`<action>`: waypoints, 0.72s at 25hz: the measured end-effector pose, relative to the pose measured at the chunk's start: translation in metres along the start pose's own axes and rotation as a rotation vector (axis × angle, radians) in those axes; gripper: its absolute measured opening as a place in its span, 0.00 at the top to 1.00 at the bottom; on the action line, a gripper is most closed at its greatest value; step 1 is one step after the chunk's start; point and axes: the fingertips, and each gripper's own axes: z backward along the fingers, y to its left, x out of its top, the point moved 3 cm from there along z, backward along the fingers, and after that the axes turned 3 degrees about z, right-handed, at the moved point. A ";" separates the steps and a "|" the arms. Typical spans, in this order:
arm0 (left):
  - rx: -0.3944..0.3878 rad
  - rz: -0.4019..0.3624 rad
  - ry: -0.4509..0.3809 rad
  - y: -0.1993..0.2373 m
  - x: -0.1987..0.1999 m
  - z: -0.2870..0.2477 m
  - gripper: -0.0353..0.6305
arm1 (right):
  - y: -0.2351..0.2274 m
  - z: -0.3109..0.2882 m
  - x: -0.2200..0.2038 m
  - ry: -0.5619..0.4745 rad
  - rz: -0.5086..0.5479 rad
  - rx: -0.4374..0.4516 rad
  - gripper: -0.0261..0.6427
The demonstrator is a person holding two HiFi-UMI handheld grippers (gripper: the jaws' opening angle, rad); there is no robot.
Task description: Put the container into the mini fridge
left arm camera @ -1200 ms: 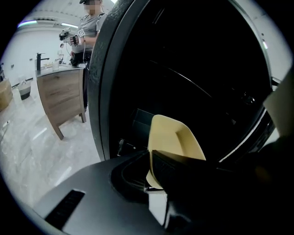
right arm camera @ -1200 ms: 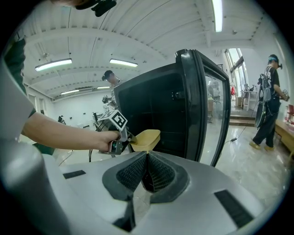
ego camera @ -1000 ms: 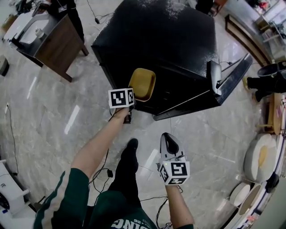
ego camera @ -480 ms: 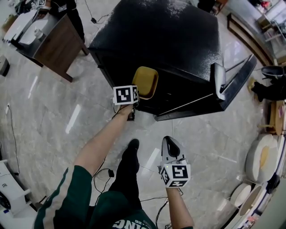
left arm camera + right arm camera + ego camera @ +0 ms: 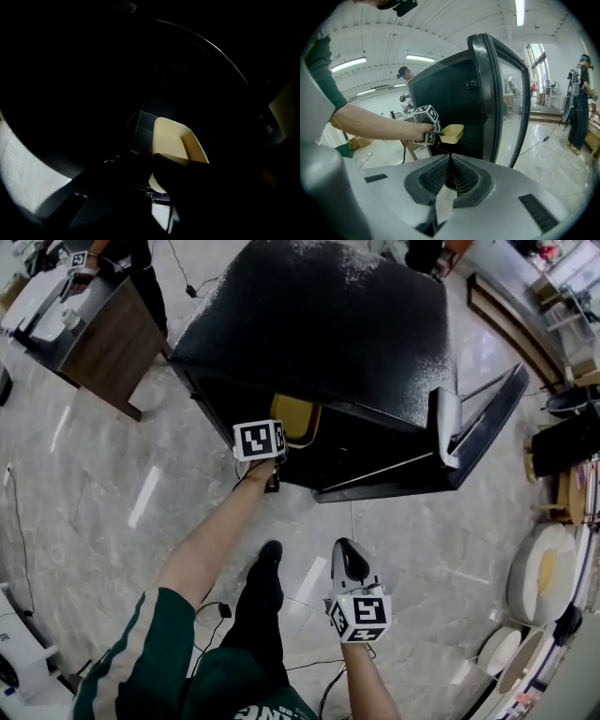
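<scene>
While a second ago the whole yellow container (image 5: pixel 292 418) showed in front of the opening, the head view now has its far half tucked under the top edge of the mini fridge (image 5: pixel 328 324). I have carried it forward across the threshold. The left gripper (image 5: pixel 277 433) is clamped on the container's near rim, holding it roughly level, as the right gripper view confirms from the side. In the left gripper view almost everything is black, with only the pale tub and a few faint lines of what may be a shelf behind it. I judge the camera is now looking into the cabinet, but I cannot tell which level the container is over, or whether it touches anything.

The door (image 5: pixel 483 427) stands swung wide to the right, well clear of my arm. The right gripper (image 5: pixel 348 557) has barely moved. It hangs low over the floor (image 5: pixel 112 502), its jaws pressed together on nothing.

The carry is nearly done. What is left, as I read it, is setting the container down inside and letting go, with little light to guide me.
</scene>
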 end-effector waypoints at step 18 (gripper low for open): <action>0.009 -0.019 -0.016 -0.011 0.016 -0.030 0.91 | -0.012 0.003 -0.005 0.015 -0.012 -0.029 0.91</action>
